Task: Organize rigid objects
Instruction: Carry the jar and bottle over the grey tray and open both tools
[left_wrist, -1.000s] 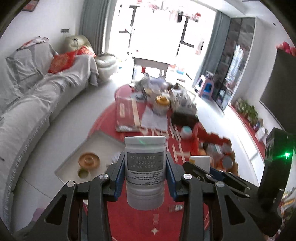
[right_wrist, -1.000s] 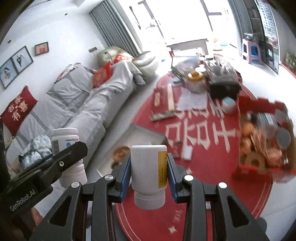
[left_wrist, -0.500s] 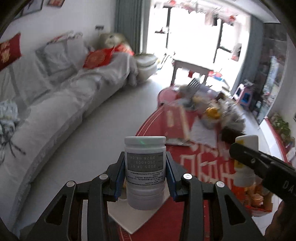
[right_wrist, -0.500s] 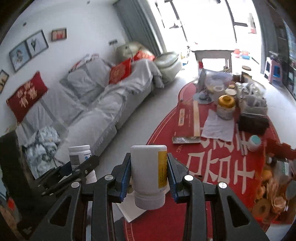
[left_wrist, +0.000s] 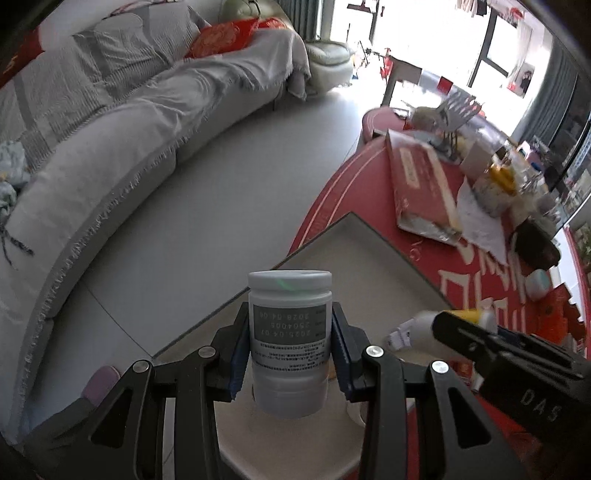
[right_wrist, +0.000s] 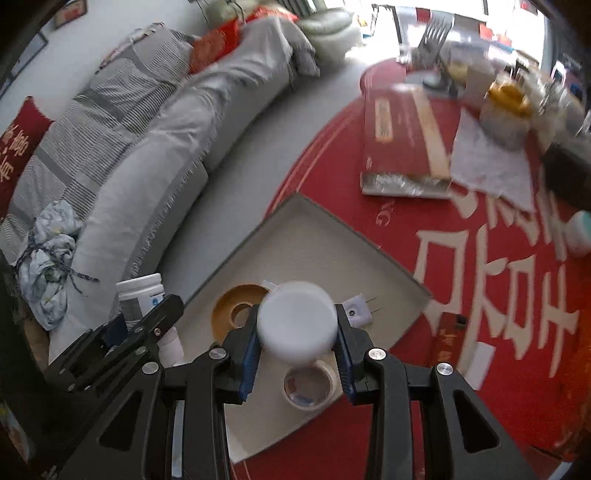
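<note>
My left gripper (left_wrist: 290, 356) is shut on a white jar with a grey label (left_wrist: 289, 339) and holds it upright over the near left part of a shallow beige tray (left_wrist: 354, 254). My right gripper (right_wrist: 297, 345) is shut on a white bottle (right_wrist: 296, 320), tilted so its round end faces the camera, above the same tray (right_wrist: 295, 229). In the tray lie a brown tape roll (right_wrist: 238, 309), a white tape roll (right_wrist: 309, 386) and a white plug adapter (right_wrist: 357, 313). The left gripper with its jar (right_wrist: 139, 295) shows at left in the right wrist view.
The tray sits on a red round mat (right_wrist: 480, 295) with white characters. A red flat box (right_wrist: 400, 136), white paper (right_wrist: 491, 162), a yellow-lidded jar (right_wrist: 508, 107) and clutter lie farther back. A grey sofa (left_wrist: 110, 122) runs along the left over grey floor.
Both grippers have dropped and tipped down toward the tray, which now fills the near view. The right bottle has tilted end-on. Both still hold their containers.
</note>
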